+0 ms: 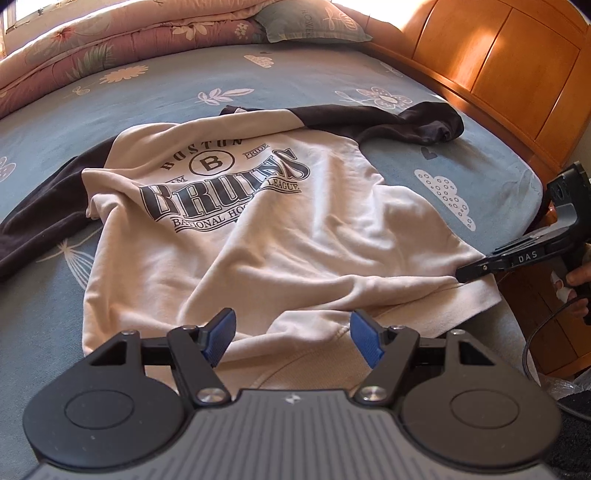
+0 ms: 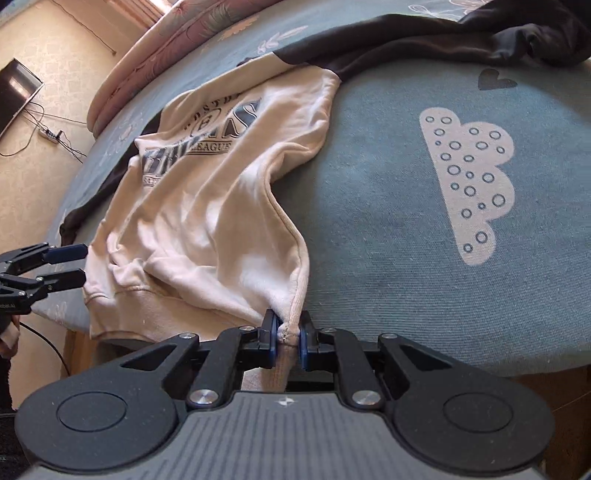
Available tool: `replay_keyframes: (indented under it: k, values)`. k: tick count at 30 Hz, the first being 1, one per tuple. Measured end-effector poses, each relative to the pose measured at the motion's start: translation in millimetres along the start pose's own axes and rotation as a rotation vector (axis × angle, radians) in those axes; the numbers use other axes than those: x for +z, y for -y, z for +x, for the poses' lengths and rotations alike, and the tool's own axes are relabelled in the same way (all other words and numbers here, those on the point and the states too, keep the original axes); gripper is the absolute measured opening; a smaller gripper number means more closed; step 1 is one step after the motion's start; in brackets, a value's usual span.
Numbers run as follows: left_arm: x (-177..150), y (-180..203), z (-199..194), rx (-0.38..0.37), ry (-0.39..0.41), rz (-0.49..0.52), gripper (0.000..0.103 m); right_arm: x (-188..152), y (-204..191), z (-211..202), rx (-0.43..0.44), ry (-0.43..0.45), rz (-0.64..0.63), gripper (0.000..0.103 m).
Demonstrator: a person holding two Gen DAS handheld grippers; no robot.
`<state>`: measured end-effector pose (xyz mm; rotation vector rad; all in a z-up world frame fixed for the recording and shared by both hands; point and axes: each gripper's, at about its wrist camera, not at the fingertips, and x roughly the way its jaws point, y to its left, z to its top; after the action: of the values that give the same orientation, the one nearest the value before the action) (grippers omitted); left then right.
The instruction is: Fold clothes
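Looking along the left claw (image 1: pixel 291 338), one sweatshirt (image 1: pixel 236 229) is seen spread, rumpled, on a blue bedsheet (image 1: pixel 166 88), with two dark sleeves flung outward. One folded quilt (image 1: pixel 122 40) and one pillow (image 1: pixel 314 20) are set at the far edge; a wooden headboard (image 1: pixel 498 62) is seen at right. The left claw is held released, its blue pads wide apart over the hem, nothing between them. The right claw (image 1: pixel 461 275) is seen at the hem's right corner, a hand (image 1: pixel 576 284) behind it.

From the right wrist, the sweatshirt (image 2: pixel 207 206) is shown near the bed's edge, and one cloud print (image 2: pixel 469 184) is seen beside it. The right claw (image 2: pixel 287 338) is clenched on the bunched hem corner. The left claw (image 2: pixel 74 266) is seen open at left. One television (image 2: pixel 16 92) is mounted on the wall.
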<state>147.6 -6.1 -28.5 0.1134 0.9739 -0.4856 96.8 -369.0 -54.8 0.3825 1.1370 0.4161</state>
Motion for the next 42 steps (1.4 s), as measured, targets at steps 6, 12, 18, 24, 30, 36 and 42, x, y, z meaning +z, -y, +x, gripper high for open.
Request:
replay_keyframes:
  k: [6,12,18,24,30,36,42]
  values:
    - [-8.9,-13.6,-3.1,0.006,-0.027,-0.015,0.07,-2.5,9.8,-13.6,0.004,0.003,0.035,0.016]
    - [-8.7,-44.1,-7.3,0.024,-0.042,-0.063,0.07,7.5,6.5,-32.3,-0.003,0.037,-0.01,0.032]
    - [11.3,-102.5,-12.2,-0.019,0.013,-0.223,0.071,50.5,17.1,-38.4,0.065,0.123,0.034,0.045]
    - [22.2,-182.7,10.7,-0.149,0.103,-0.547,0.072,103.9,27.4,0.7,0.126,0.112,0.076,0.059]
    - [18.7,-241.8,54.5,-0.239,0.152,-0.815,0.072,145.6,47.6,38.7,0.176,0.114,0.164,0.072]
    - [19.8,-263.7,95.2,-0.297,0.164,-0.916,0.073,177.2,70.4,65.8,0.248,0.122,0.266,0.073]
    - [31.4,-273.4,112.2,-0.309,0.245,-0.944,0.074,205.0,80.6,81.0,0.289,0.186,0.311,0.073]
